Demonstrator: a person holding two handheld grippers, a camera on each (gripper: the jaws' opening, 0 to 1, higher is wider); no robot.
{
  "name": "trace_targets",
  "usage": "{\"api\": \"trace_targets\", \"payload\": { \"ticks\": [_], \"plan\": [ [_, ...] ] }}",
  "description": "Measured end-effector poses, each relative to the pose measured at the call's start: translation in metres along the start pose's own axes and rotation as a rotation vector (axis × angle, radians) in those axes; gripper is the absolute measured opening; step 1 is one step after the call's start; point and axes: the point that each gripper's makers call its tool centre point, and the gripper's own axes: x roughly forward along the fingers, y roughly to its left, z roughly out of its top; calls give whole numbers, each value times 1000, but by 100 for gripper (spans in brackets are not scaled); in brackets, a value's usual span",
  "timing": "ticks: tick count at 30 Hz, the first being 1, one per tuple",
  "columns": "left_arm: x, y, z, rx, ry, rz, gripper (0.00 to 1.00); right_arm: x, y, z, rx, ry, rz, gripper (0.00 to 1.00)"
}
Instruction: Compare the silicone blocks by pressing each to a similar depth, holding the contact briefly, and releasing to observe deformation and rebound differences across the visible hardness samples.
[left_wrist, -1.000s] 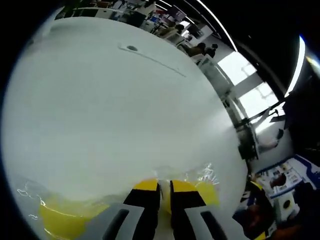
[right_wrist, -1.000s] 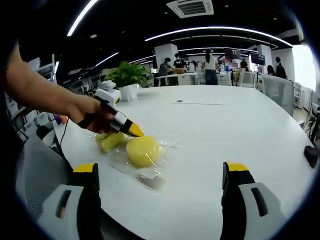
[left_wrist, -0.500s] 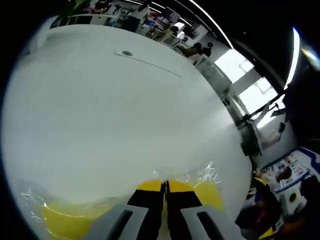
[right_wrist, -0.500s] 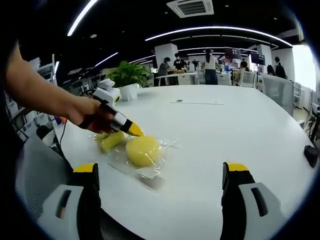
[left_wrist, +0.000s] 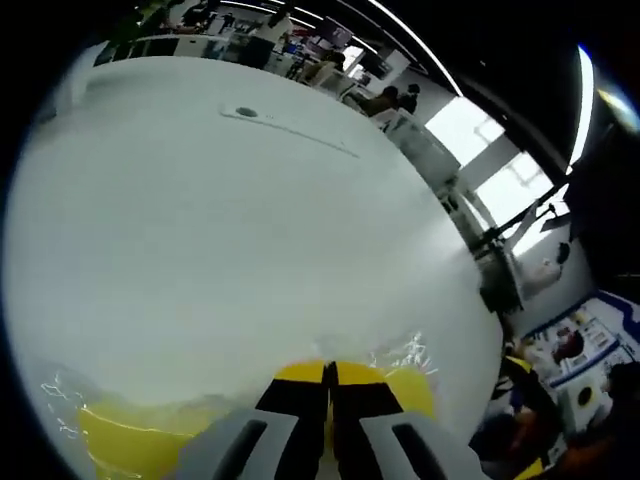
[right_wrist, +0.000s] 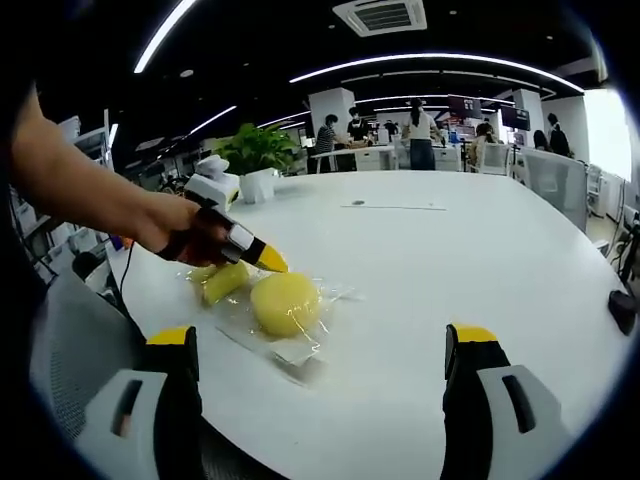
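Pressing phase: left gripper (right_wrist: 268, 262), jaws closed, tip just beside the round block (right_wrist: 285, 302); right gripper (right_wrist: 325, 362) open, idle. Next: press down.

the left gripper (left_wrist: 328, 375) has its 2 yellow-tipped jaws pressed together — a bare hand (right_wrist: 185, 235) grips it, forearm stretched out. the right gripper (right_wrist: 320, 345) hangs level, jaws spread wide apart.

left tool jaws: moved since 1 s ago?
Yes. The left tool has closed: the gap between its yellow tips is gone, while the yellow block beside it stays put.
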Motion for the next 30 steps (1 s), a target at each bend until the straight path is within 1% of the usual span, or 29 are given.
{"api": "trace_targets", "payload": {
  "ticks": [3, 4, 6, 8, 9, 10, 12, 13, 14, 15, 16, 17, 18, 20, 23, 30],
  "plan": [
    [0, -4, 3, -8, -22, -8, 0, 0, 1, 0, -5, 2, 2, 96],
    [-1, -8, 5, -24, -29, -21, 0, 0, 1, 0, -5, 2, 2, 96],
    [-2, -14, 9, -29, -45, -40, 0, 1, 1, 0, -5, 1, 3, 96],
    [-5, -20, 12, -6, -60, -49, 0, 0, 1, 0, -8, 3, 3, 96],
    [-6, -24, 15, 20, -79, -62, 0, 0, 1, 0, -10, 1, 2, 96],
    [-6, -26, 15, 14, -79, -66, 0, 0, 1, 1, -11, 0, 2, 96],
    [-9, -33, 17, 26, -85, -97, 0, 0, 0, 0, -13, 2, 2, 96],
    [-12, -38, 20, 40, -97, -117, 0, 0, 0, 0, -14, 2, 2, 96],
    [-15, -44, 27, 59, -139, -140, 0, 0, 1, 0, -18, 5, 3, 96],
    [-18, -49, 30, 69, -165, -148, 0, 0, 1, 0, -18, 6, 4, 96],
    [-19, -50, 31, 72, -169, -148, 0, 0, 0, -1, -18, 9, 3, 96],
    [-20, -54, 33, 94, -177, -159, 0, 0, 0, -1, -18, 10, 2, 96],
    [-21, -55, 33, 96, -173, -159, 0, 0, 0, -1, -17, 9, 3, 96],
    [-23, -61, 34, 136, -179, -174, 0, 0, 1, -2, -23, 14, 7, 96],
    [-26, -68, 35, 163, -172, -186, 0, 0, 2, -1, -34, 15, 11, 96],
    [-34, -75, 42, 191, -200, -200, 0, 1, 2, -2, -49, 22, 15, 96]
  ]
}}
